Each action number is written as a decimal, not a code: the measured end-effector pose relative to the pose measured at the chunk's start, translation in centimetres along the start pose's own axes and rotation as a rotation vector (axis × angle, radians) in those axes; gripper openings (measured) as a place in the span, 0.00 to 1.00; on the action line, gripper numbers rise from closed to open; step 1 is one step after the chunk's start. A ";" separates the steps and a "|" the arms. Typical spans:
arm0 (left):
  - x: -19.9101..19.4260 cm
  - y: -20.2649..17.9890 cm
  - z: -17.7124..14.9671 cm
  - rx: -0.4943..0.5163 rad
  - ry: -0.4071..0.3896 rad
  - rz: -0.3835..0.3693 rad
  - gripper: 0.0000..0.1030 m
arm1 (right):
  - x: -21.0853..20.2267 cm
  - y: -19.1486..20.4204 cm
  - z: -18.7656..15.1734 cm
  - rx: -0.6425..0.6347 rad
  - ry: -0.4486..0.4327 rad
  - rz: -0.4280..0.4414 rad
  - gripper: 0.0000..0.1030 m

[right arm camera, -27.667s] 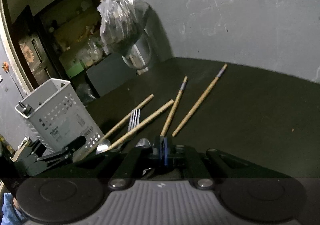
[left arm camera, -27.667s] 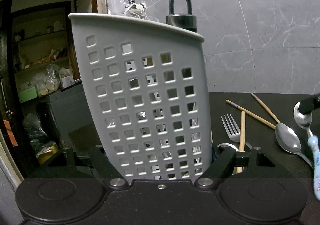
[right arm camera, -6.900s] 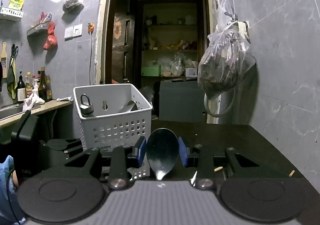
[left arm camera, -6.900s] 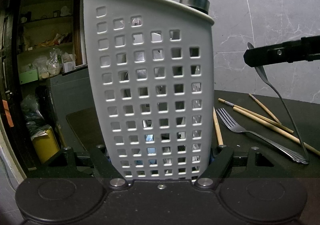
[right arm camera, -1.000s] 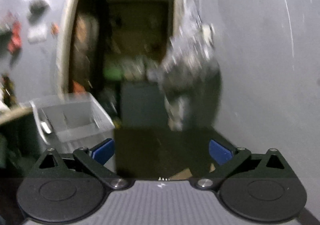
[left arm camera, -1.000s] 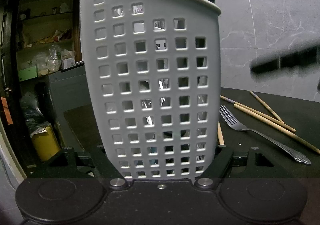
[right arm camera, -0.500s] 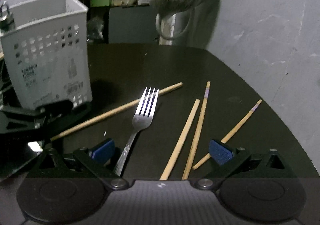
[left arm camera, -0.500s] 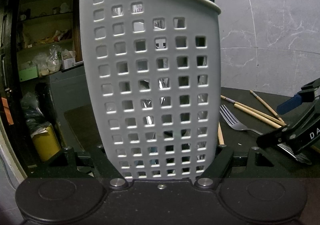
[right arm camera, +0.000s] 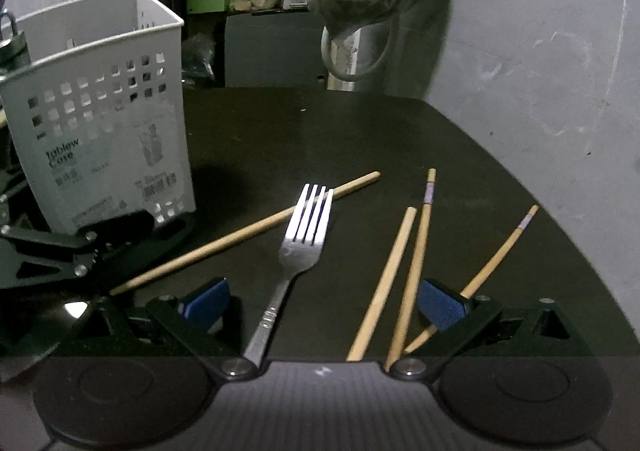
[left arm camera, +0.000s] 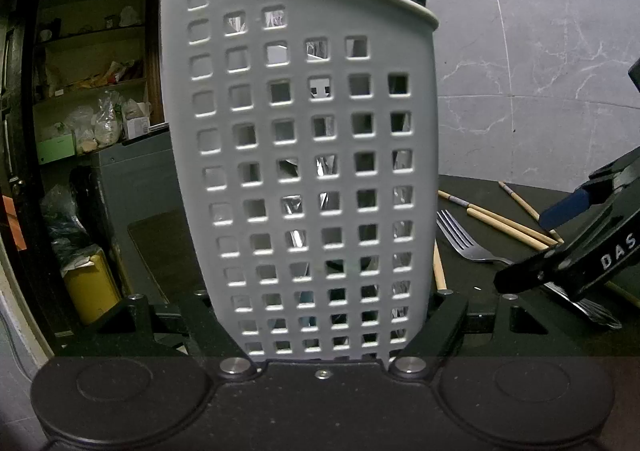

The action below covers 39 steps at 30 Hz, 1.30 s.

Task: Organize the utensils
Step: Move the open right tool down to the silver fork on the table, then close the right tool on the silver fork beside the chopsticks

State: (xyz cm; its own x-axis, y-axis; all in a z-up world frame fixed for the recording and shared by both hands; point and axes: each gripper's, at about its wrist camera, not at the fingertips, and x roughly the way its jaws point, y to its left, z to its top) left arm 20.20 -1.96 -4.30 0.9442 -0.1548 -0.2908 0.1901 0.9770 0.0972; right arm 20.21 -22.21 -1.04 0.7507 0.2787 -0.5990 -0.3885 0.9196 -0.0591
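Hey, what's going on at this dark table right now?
A person is sorting cutlery with two handheld grippers. The left gripper clamps the white perforated plastic utensil basket. The right gripper, jaws open and empty, hangs over the silver metal fork's handle. Four wooden chopsticks lie loose on the table.

Matte black right gripper (right arm camera: pixel 322 301) with blue ribbed pads (right arm camera: pixel 442 305), silver screws, white "DAS" lettering on one finger.

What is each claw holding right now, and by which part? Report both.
The left claw is clamped on the white perforated utensil basket, gripping its base from both sides. The right claw holds nothing: it is open over the fork handle.
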 end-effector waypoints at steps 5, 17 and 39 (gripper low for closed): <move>0.0 0.0 -0.1 0.000 -0.001 -0.001 0.75 | 0.5 0.2 0.0 -0.002 0.012 0.003 1.00; 0.1 -0.1 -0.2 -0.002 -0.002 0.000 0.75 | 0.3 -0.9 -0.7 0.057 0.007 0.057 0.88; -0.1 0.3 -0.5 -0.013 -0.009 -0.010 0.75 | -3.3 -1.9 -3.0 0.124 -0.034 0.059 0.22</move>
State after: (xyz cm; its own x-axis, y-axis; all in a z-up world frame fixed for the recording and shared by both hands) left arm 20.06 -1.59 -4.76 0.9447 -0.1658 -0.2828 0.1959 0.9772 0.0816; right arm 16.88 -25.73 -1.35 0.7472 0.3406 -0.5707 -0.3647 0.9280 0.0762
